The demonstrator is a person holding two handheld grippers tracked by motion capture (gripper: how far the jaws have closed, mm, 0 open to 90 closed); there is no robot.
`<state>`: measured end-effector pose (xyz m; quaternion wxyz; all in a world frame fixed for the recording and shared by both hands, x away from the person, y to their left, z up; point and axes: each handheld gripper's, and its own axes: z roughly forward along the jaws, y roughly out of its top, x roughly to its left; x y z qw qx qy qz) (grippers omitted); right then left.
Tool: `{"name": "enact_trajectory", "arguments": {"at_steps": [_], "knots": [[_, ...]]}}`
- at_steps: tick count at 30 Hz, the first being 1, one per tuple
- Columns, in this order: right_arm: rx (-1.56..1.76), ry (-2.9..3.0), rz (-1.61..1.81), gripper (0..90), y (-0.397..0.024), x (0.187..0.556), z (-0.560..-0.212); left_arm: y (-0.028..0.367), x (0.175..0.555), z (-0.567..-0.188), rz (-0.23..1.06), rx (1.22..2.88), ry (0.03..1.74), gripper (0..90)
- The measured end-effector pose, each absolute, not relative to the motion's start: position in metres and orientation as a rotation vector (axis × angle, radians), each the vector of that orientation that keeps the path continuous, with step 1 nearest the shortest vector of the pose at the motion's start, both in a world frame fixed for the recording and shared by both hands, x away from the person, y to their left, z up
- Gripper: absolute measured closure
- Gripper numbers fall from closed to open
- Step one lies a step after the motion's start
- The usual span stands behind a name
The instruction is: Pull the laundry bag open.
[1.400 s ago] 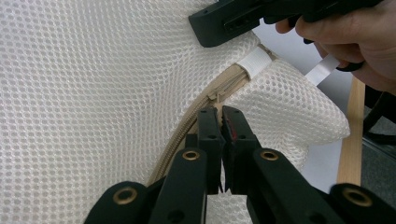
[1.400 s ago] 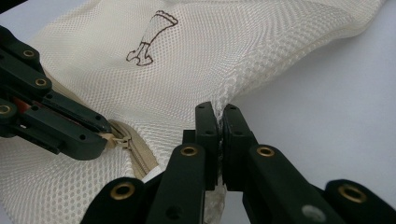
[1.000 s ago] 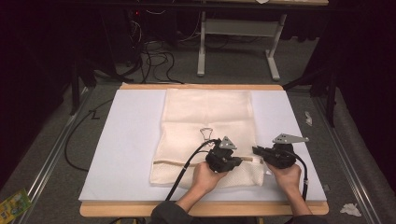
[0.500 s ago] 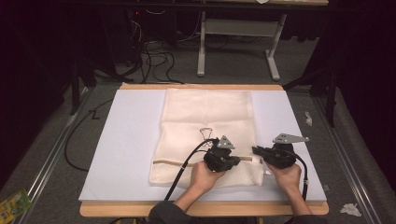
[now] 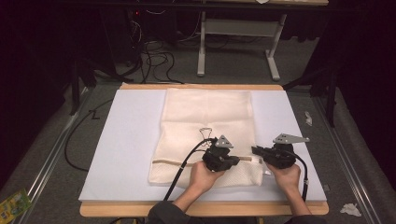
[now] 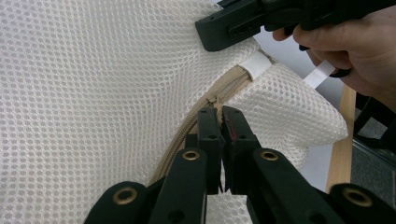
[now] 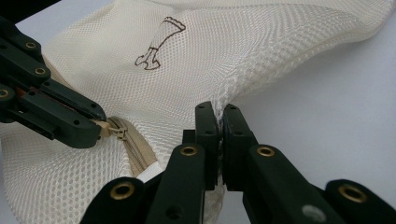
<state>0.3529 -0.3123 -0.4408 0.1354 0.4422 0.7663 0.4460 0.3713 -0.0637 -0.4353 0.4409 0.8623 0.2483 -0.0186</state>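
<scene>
Item: cream mesh laundry bag. We are seeing it lying flat on the white mat that covers the wooden table, its far edge toward the back of the table and its zippered end nearest the person. A small brown emblem is showing on the mesh in the right gripper view.

Item: beige zipper. It is running across the bag's near end; a white fabric tab is sitting over its end by the bag's corner.

Item: left gripper. We are finding its jaws closed tight on the zipper pull, the fingertips pinching right at the slider. In the high view the left gripper is resting on the bag's near end, in the person's left hand.

Item: right gripper. We are finding its jaws clamped together on a fold of mesh at the bag's corner, just beside the zipper's end. In the high view the right gripper is sitting at the bag's right near corner, close to the left one but apart from it.
</scene>
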Motion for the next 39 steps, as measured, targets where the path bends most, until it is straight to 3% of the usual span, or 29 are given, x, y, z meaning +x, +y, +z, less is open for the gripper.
{"name": "enact_trajectory", "arguments": {"at_steps": [39], "knots": [[1.263, 2.219, 1.283, 88.5, -0.312, 0.350, -0.441, -0.045, 0.370, -0.429, -0.006, 2.132, 0.623, 87.1]]}}
